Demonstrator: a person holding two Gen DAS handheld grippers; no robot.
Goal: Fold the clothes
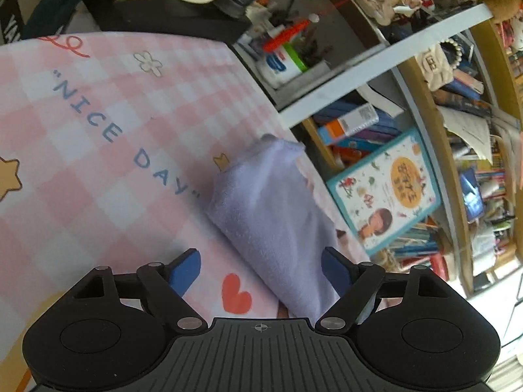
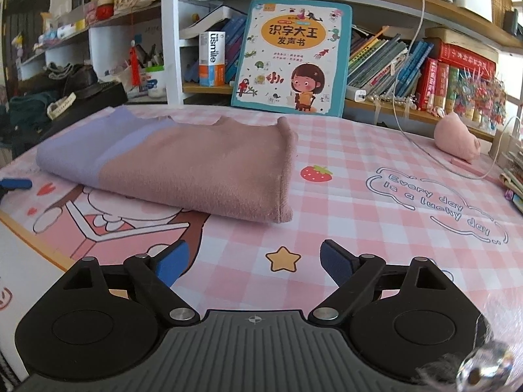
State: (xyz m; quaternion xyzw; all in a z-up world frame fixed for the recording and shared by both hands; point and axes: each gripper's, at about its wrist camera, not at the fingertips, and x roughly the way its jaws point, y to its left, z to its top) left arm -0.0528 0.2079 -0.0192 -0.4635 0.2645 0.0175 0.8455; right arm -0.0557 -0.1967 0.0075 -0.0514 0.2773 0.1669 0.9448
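- Nearest the right wrist camera, the right gripper (image 2: 253,263) stands released, its blue pads spread wide over bare cloth, nothing between them.
- Just ahead at 12 o'clock of its jaws a yellow star (image 2: 283,259) is printed on the pink checked tablecloth (image 2: 376,150).
- Folded garment (image 2: 183,160) — lilac on one side, dusty pink on the other — lies flat on the tablecloth at 11 o'clock of the right gripper, apart from its pads.
- Behind the garment, at 12 o'clock, a children's book (image 2: 294,55) leans upright against the bookshelf (image 2: 408,111).
- A pink plush toy (image 2: 457,137) rests at 2 o'clock near the table's far edge.
- From the left wrist view, the left gripper (image 1: 261,272) is also released; the lilac end of the garment (image 1: 271,209) reaches between its jaws, close beside the right-hand pad — whether it touches that pad I cannot tell.
- A red heart print (image 1: 236,294) sits between the left gripper's pads.
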